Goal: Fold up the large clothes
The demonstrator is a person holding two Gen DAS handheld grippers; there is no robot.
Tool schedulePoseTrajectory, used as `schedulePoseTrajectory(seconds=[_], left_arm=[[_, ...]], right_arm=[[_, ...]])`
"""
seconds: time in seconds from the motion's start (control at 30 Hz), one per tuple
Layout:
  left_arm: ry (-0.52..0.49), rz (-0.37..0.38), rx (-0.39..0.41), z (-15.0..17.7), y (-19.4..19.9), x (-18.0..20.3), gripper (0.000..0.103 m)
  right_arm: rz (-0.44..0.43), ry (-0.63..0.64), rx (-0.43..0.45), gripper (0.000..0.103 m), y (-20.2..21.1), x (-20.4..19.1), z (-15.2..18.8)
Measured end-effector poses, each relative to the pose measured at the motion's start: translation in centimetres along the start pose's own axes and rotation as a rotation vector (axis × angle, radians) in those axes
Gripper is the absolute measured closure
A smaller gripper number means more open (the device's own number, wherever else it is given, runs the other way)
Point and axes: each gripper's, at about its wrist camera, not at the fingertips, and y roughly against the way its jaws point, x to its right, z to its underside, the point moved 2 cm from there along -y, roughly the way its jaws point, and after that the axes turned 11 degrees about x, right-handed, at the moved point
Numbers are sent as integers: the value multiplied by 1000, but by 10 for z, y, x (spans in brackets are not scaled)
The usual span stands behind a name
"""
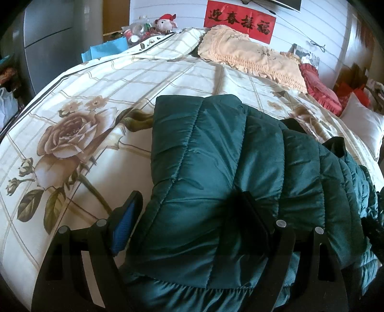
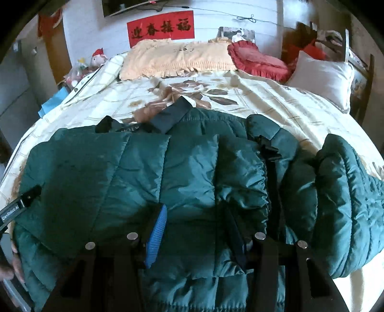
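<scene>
A dark green quilted jacket (image 1: 216, 156) lies across the flowered bedspread (image 1: 72, 115), its collar toward the pillows. My left gripper (image 1: 189, 199) stands wide open at the jacket's left edge. Its blue-padded finger (image 1: 124, 228) rests beside the edge over the bedspread, and the dark finger (image 1: 252, 216) lies on top of the fabric. In the right wrist view the jacket (image 2: 120, 172) fills the foreground, one sleeve (image 2: 348, 192) flopped out to the right. My right gripper (image 2: 195, 211) is partly closed, shut on a thick puffy fold at the jacket's middle.
A peach pillow (image 2: 177, 58), a red cushion (image 2: 259, 61) and a white pillow (image 2: 321, 76) line the head of the bed. Part of the left gripper's body (image 2: 19, 204) and a hand (image 2: 9, 264) show at the left edge. Clutter and a plush toy (image 1: 165, 21) stand by the bed's far corner.
</scene>
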Motion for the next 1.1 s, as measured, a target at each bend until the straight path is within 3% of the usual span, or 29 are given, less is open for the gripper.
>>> schedulePoseTrajectory(seconds=[0.13,0.33,0.73,0.87,0.93,1.1], left_arm=[[6,17,-2,-2,3,-2,20],[-26,59,32,-6,37,8,20],[-87,131,78,-3,74,45,20],[-116,134,4,9,57,58,20],[-133,108,-44,19,45,62,20],[-147,96,-39,23,48,65,20]], right_arm=[[-5,-24,25,55,27,6,-3],[-55,-16,53,53,56,-1,-2],[-33,17,-34,53,18,-11,23],[-70,-12,-22,51,32,-4,23],[-64,-5,-9,40,43,2,24],[-68,-12,17,36,68,20,25]])
